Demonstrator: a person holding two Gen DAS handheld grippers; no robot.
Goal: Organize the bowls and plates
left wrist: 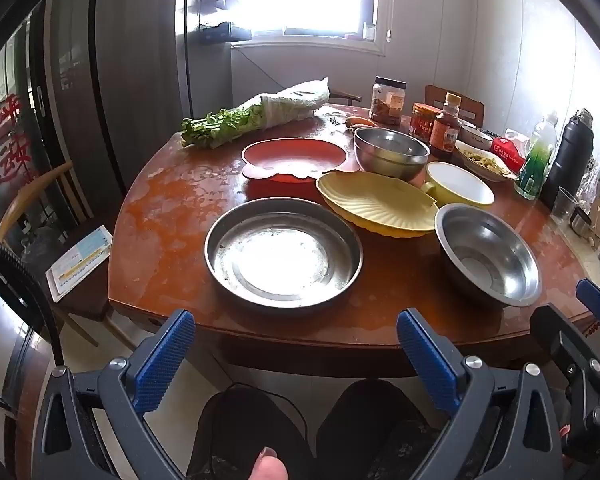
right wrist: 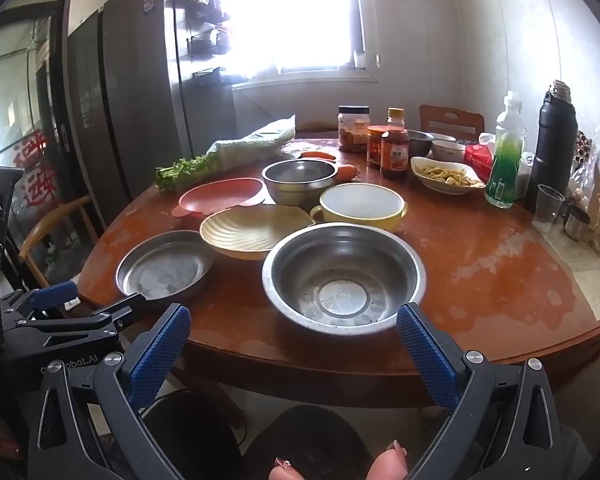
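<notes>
On the round brown table point(left wrist: 172, 216) stand a flat steel plate point(left wrist: 283, 252), a deep steel bowl point(left wrist: 488, 254), a yellow shell-shaped plate point(left wrist: 374, 202), a yellow cup-bowl point(left wrist: 460, 184), a red plate point(left wrist: 294, 158) and a second steel bowl point(left wrist: 390, 152). My left gripper point(left wrist: 296, 344) hangs open before the table's near edge, short of the flat steel plate, with nothing between its fingers. My right gripper point(right wrist: 294, 340) is open too, just short of the deep steel bowl point(right wrist: 344, 278). The flat plate point(right wrist: 165, 266), shell plate point(right wrist: 256, 230) and yellow cup-bowl point(right wrist: 362, 206) lie beyond it.
At the table's back are bagged greens point(left wrist: 252, 118), jars and a sauce bottle point(left wrist: 446, 126), a dish of food point(right wrist: 446, 174), a green bottle point(right wrist: 506, 156), a black flask point(right wrist: 554, 140) and a plastic cup point(right wrist: 548, 206). A wooden chair point(left wrist: 32, 200) stands left. The person's knees point(left wrist: 252, 432) are below.
</notes>
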